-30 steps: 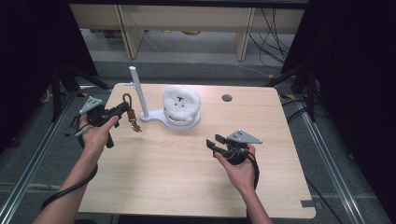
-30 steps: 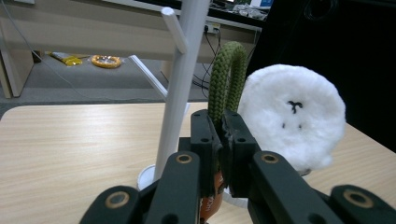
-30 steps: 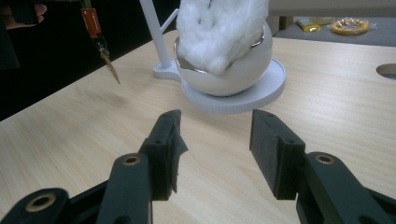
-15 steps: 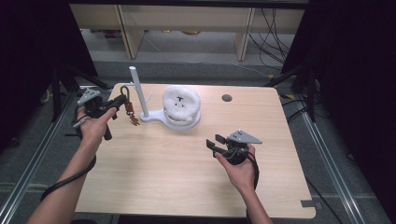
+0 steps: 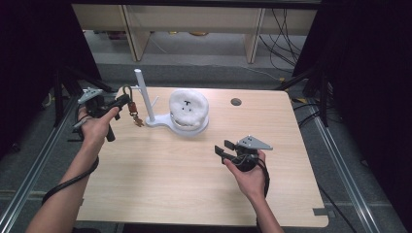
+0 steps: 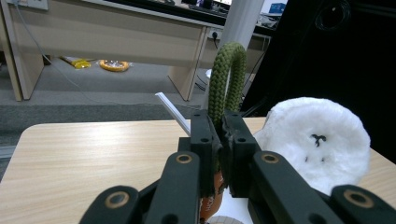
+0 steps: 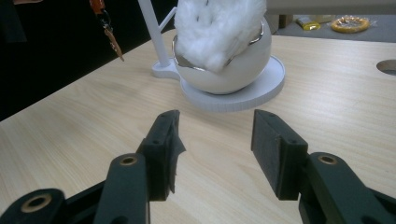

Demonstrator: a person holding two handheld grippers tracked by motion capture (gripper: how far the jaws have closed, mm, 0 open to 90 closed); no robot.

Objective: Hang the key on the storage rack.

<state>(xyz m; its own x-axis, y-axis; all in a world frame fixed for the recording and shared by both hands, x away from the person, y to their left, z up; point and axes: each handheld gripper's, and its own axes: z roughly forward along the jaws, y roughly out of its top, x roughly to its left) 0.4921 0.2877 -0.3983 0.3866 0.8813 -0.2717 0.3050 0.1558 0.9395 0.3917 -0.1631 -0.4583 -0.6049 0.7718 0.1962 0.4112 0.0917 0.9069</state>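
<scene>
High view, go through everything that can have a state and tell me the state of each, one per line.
left gripper: shut on the keychain's green cord loop, held up beside the stand's post.
keychain: hanging in the air, not on a peg.
right gripper: open, holding nothing, above the table.
white stand: upright, pegs bare.
fluffy white toy: sitting in the stand's bowl.

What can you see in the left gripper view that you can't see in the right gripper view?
Only the left gripper view gives a close look at the green rope loop pinched between the shut jaws of the left gripper, plus the little black face on the white fluffy toy. Only the right gripper view gives the open right gripper, the white bowl under the toy and a round hole in the table. Both share the toy, the white stand and the wooden table.
</scene>
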